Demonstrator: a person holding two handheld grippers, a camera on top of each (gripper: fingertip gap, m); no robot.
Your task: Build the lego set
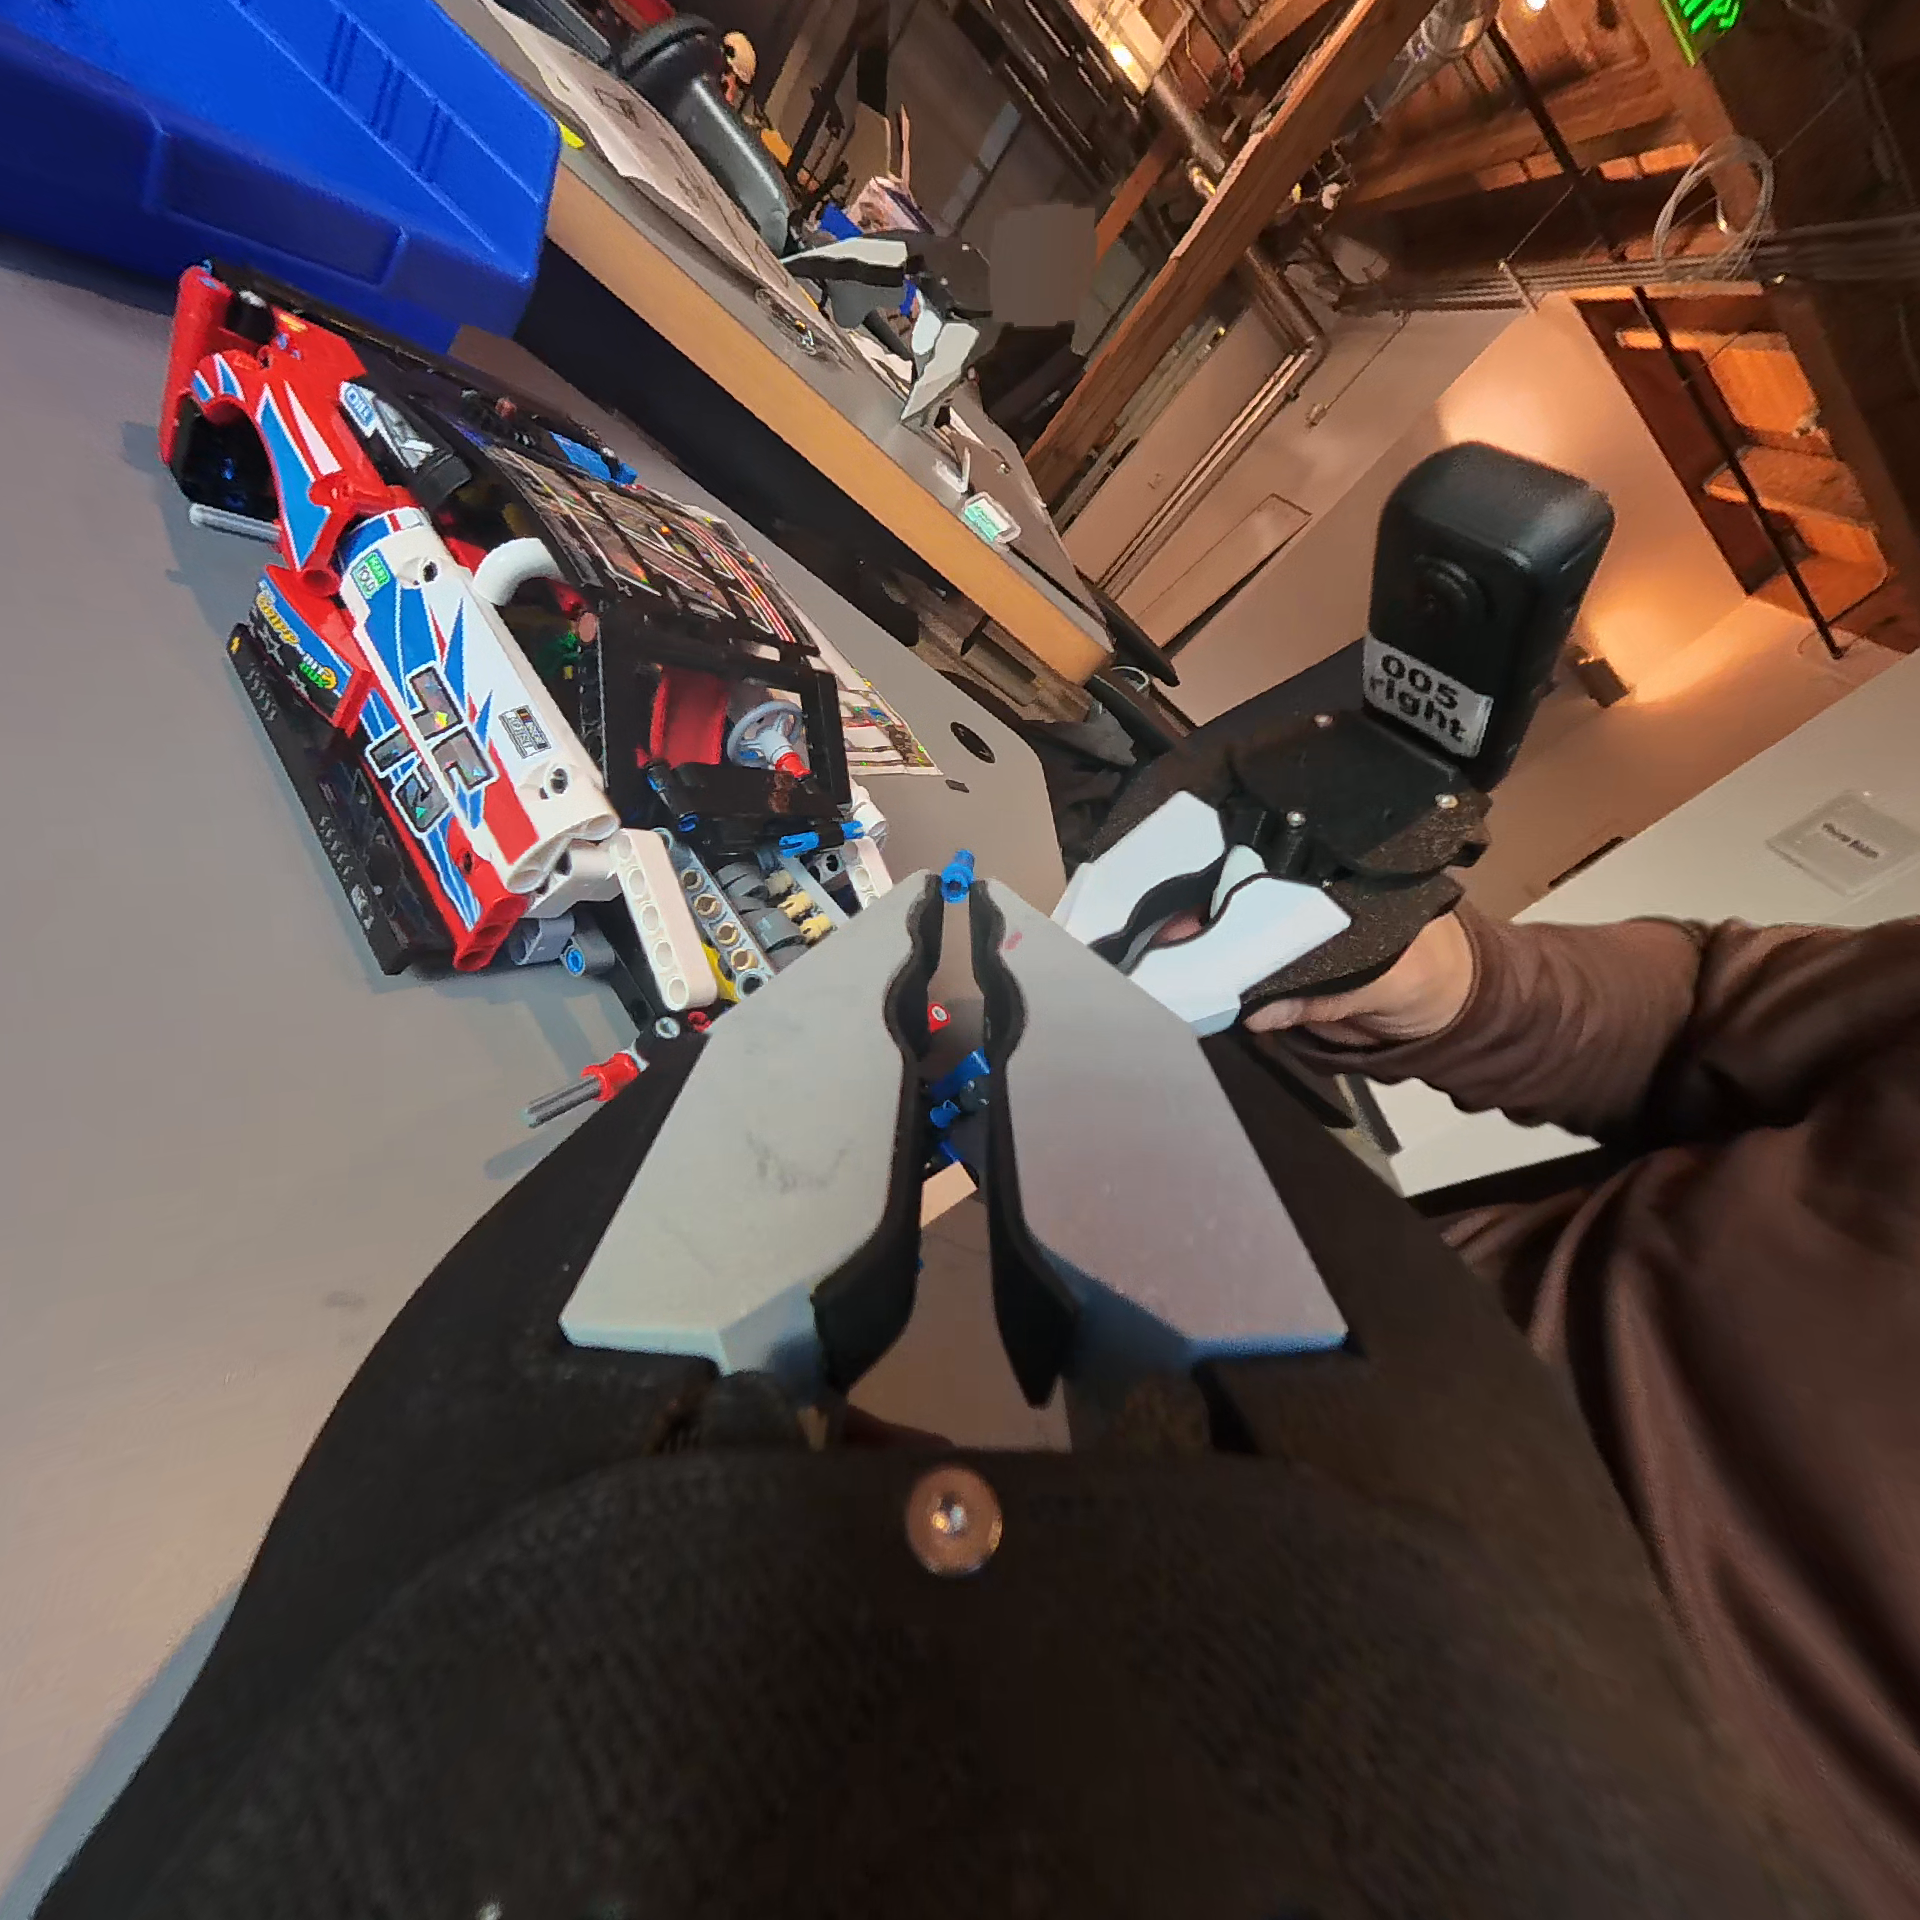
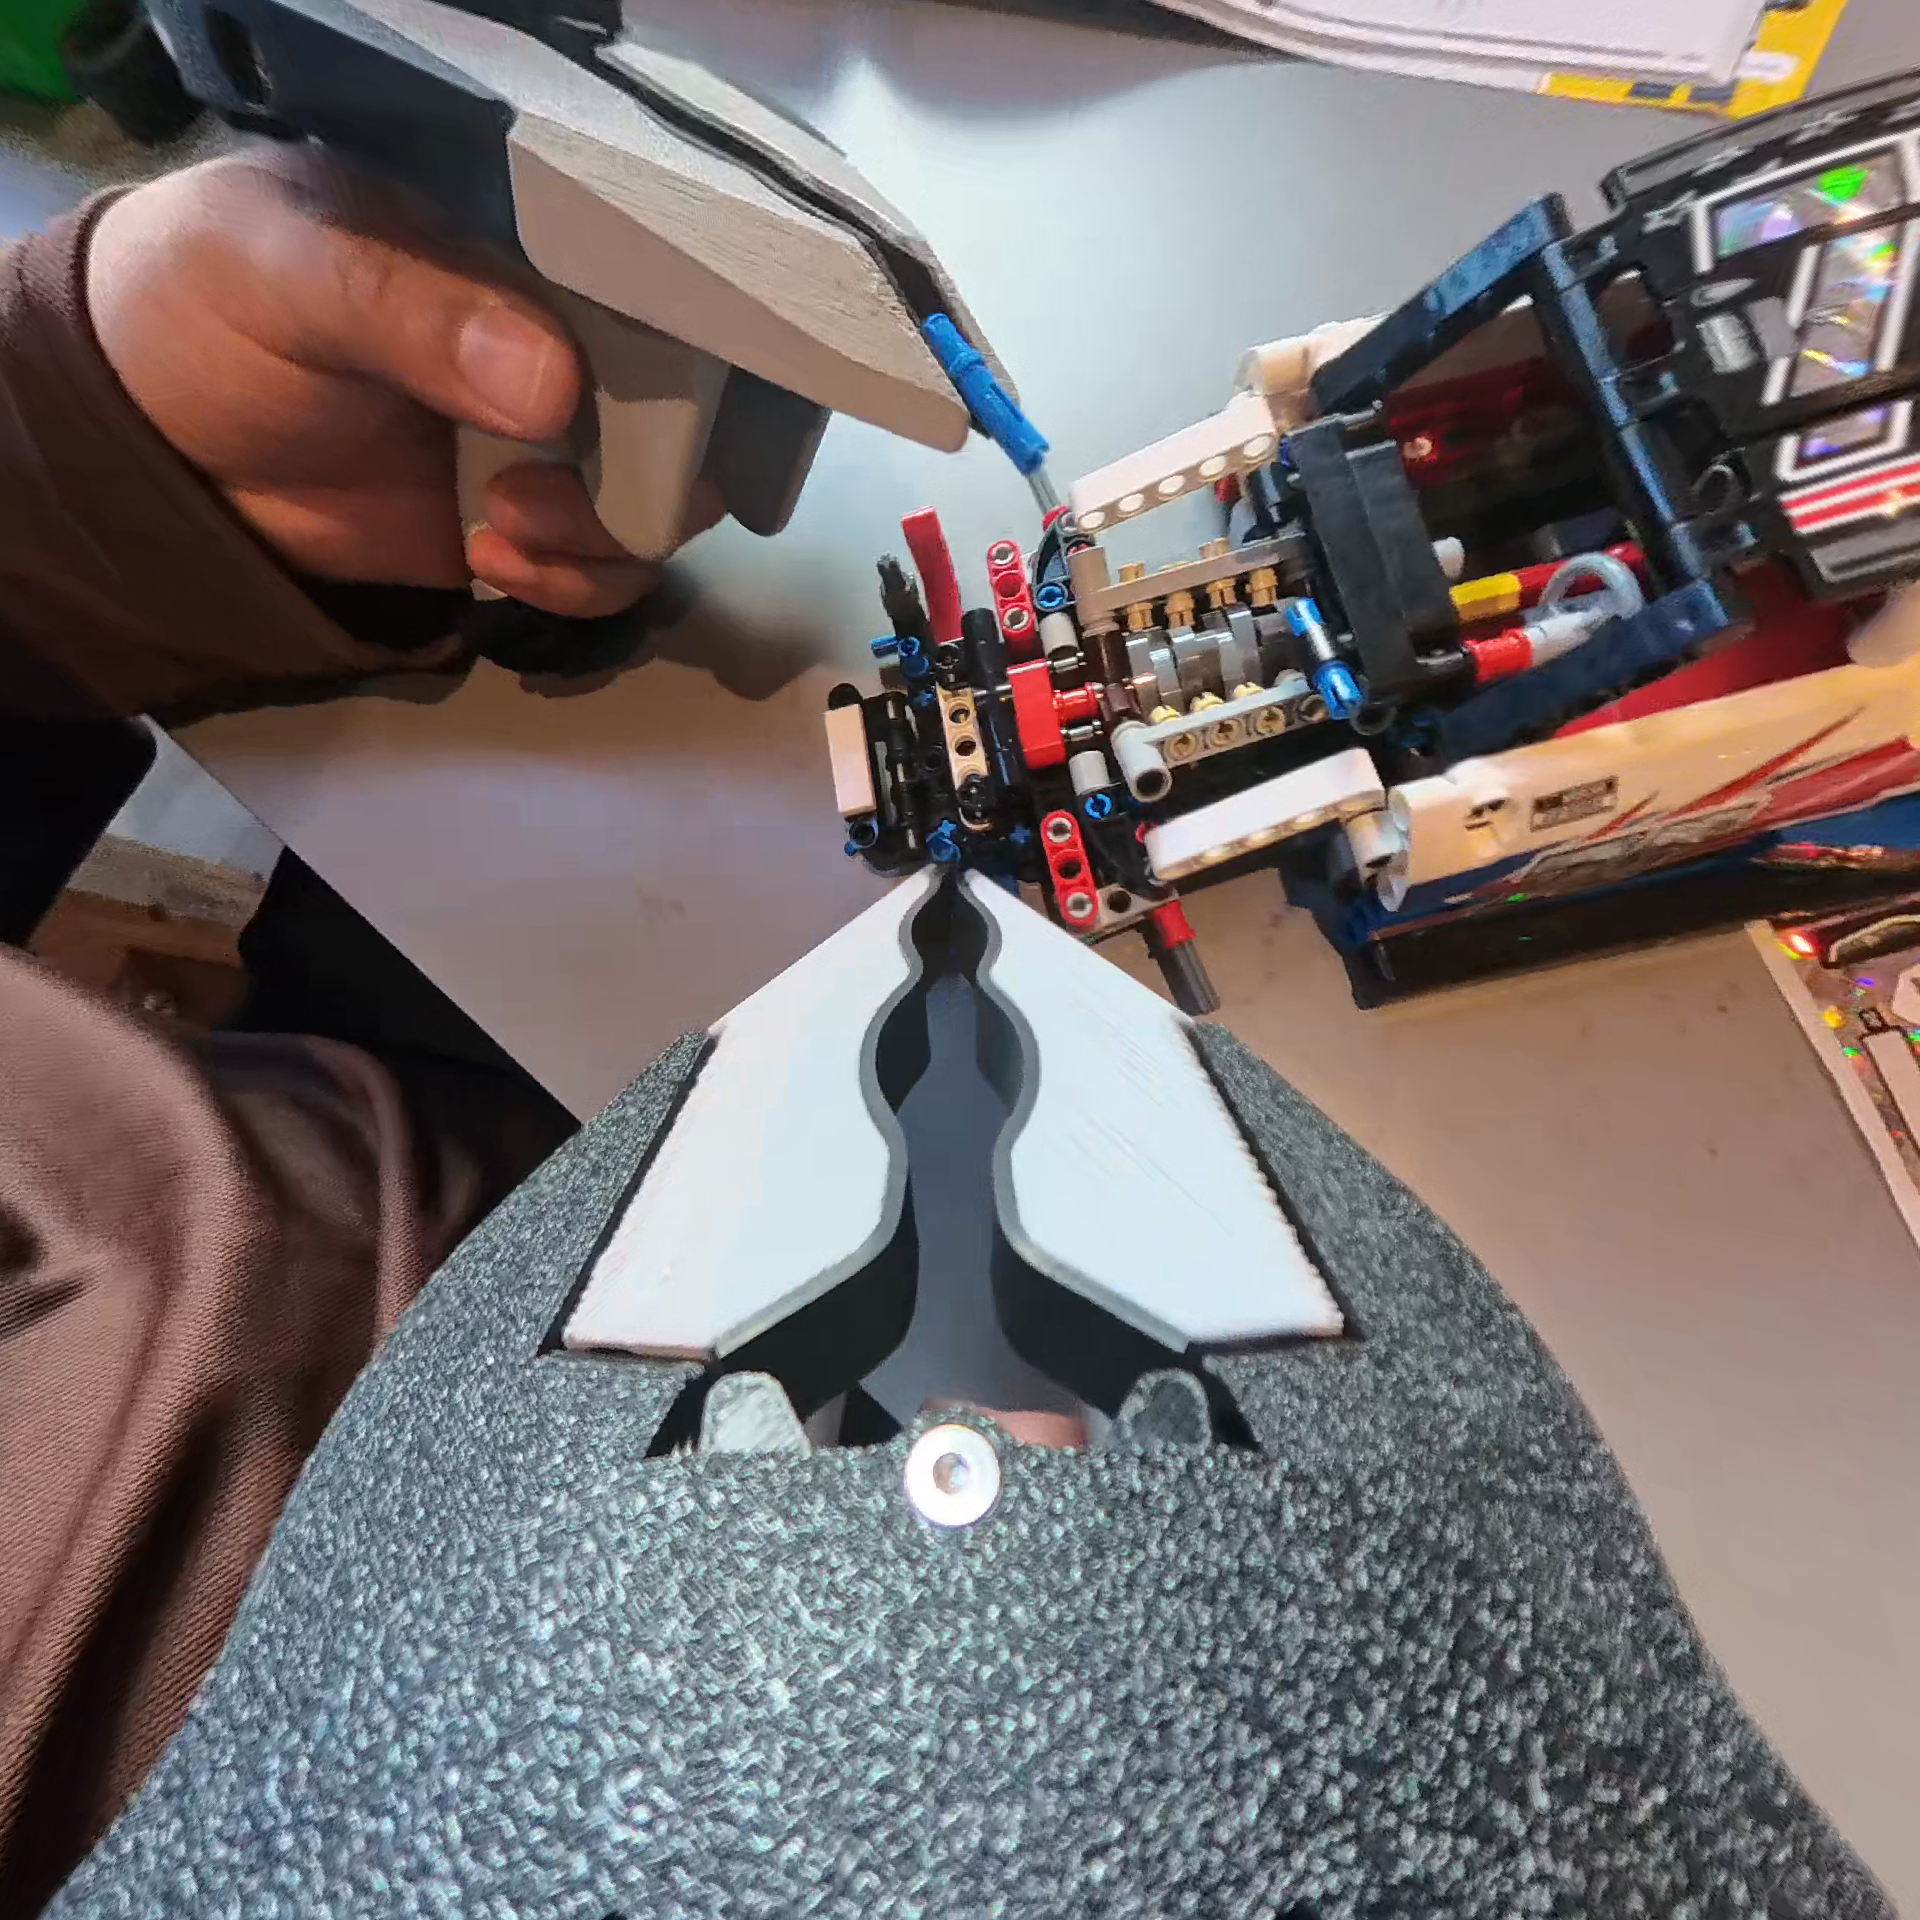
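A partly built red, white and blue Lego race car (image 1: 447,675) lies on the grey table (image 1: 208,1195). Its open rear shows engine and gear parts (image 2: 1049,707). My left gripper (image 1: 958,883) is shut on a small blue pin (image 1: 958,871) that sticks out past its tips. In the right wrist view the left gripper (image 2: 966,416) holds the blue pin (image 2: 977,379) just above the car's rear end. My right gripper (image 2: 951,881) is shut, and its tips sit at the rear edge of the chassis. It also shows in the left wrist view (image 1: 1081,909), held in a hand.
A blue plastic bin (image 1: 260,135) stands behind the car. A loose red and grey axle (image 1: 587,1086) lies on the table near the left gripper. A sticker sheet (image 2: 1849,1049) lies right of the car and papers (image 2: 1507,42) beyond it. The table edge (image 2: 364,914) runs close on the left. Across from one pair of fingers to the other is roughly 7 cm.
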